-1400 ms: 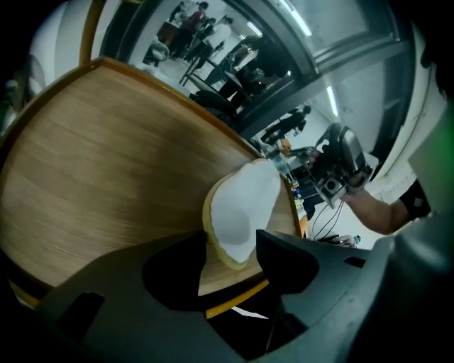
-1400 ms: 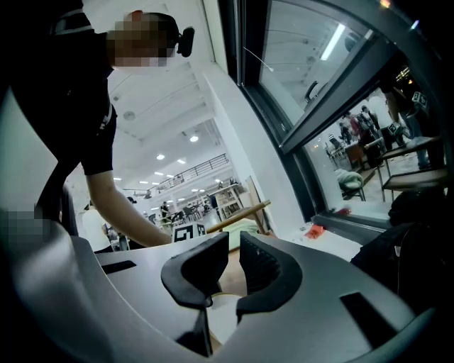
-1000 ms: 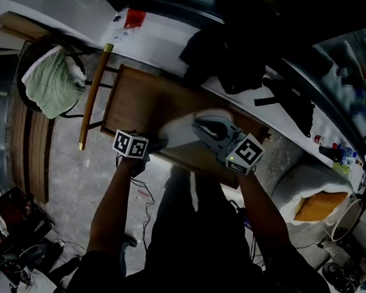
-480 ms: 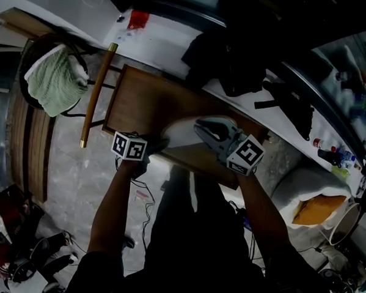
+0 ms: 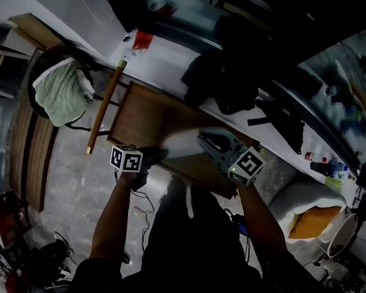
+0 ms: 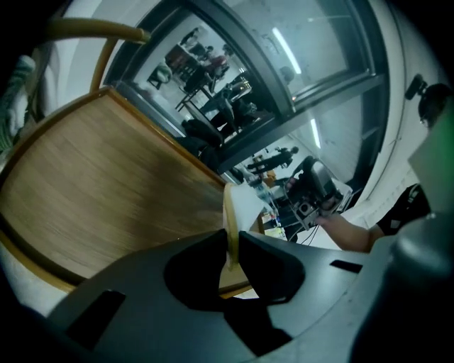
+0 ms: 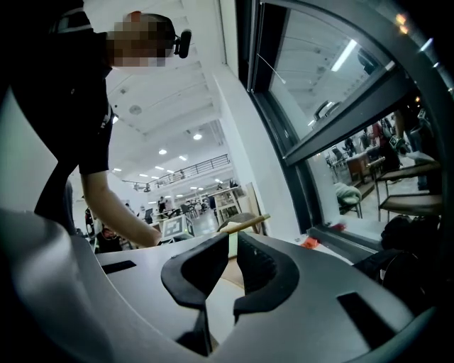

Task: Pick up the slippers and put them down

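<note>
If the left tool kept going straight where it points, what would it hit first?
The left tool, its jaws closing on the slipper, has that right in front of it. Beyond it the first thing is probably the right tool, though depth is unclear.
</note>
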{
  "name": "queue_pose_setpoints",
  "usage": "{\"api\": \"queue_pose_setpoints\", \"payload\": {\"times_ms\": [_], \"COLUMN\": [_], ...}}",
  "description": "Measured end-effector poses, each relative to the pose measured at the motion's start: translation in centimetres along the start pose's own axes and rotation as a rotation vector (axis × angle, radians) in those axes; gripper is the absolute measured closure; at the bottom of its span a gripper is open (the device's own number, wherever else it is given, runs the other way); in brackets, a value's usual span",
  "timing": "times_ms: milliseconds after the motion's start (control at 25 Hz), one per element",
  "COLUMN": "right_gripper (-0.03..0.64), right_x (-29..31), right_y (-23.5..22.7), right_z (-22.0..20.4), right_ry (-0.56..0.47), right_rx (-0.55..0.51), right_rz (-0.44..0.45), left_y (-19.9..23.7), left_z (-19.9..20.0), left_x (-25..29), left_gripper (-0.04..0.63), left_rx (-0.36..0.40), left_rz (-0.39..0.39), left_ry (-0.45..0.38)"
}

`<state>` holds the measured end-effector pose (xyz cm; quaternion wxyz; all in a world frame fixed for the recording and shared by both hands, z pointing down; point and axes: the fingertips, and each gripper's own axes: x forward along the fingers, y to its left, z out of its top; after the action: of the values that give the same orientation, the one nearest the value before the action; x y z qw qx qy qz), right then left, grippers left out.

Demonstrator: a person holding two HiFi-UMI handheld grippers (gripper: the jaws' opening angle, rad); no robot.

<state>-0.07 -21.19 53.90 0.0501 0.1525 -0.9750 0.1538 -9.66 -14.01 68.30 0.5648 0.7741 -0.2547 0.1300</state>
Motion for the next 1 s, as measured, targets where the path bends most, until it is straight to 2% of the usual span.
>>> {"api": "queue_pose_setpoints", "payload": {"times_ms": [160, 280, 720, 1000], "right_gripper": [0.584, 0.584, 0.584, 0.584], "right_x": [-1.4, -2.3, -3.6, -4.0], "right_y": [0.7, 1.3, 3.7, 5.7], "right_z": [2.3, 4.3, 13.0, 16.9], "right_ry": [-0.015, -0.031, -0.125, -0.175], "right_rx": [-0.028, -0.053, -0.185, -0.248], "right_rz": [-0.018, -0.028, -0.036, -0.045], "left_y": [-1.7, -3.2, -10.2, -15.4], "left_z": [1.9, 3.9, 12.2, 15.5], "left_x": [-2.0, -3.8, -11.0, -15.0], "left_gripper": [0.537, 0.537, 0.537, 0.538], "left_rx": [0.000, 0.029, 0.242, 0.370], "left_rz": [-0.003, 0.003, 0.076, 0.094], "left_ry": [-0.096, -0.188, -0.504, -0.688]}}
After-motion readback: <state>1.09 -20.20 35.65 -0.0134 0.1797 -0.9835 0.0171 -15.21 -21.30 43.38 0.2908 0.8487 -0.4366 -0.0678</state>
